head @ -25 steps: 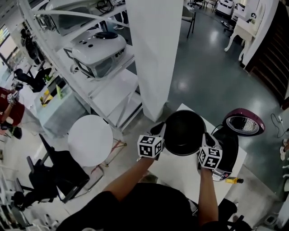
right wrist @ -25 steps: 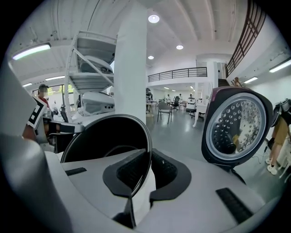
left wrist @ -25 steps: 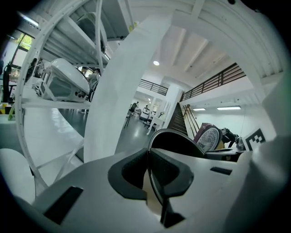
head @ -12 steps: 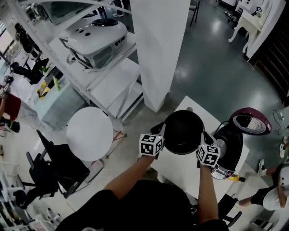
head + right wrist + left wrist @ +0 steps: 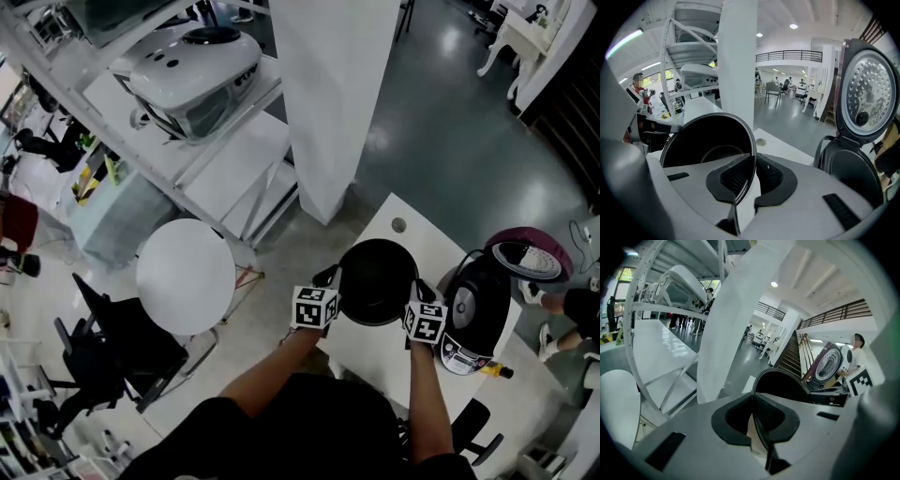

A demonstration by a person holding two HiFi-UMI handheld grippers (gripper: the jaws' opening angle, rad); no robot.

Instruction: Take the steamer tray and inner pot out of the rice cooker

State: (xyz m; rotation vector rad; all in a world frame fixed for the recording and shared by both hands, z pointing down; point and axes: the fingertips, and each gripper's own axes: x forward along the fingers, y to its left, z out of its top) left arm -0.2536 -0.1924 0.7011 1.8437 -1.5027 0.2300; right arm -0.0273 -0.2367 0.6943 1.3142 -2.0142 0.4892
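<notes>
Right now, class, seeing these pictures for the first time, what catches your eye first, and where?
The black inner pot stands out first, mid-frame in the head view over the white table, with the left gripper and the right gripper each shut on its rim at opposite sides. Just to its right stands the black rice cooker, its lid raised open.

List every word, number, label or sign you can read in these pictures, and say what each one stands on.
No text is clear enough to quote.
Control panel of the rice cooker: print too small to read.
White machine on the shelf: dark marks on its side, too blurred.
Marker cubes on the left tongs and right tongs: square patterns, no letters.
Inner pot: no print visible.
</notes>
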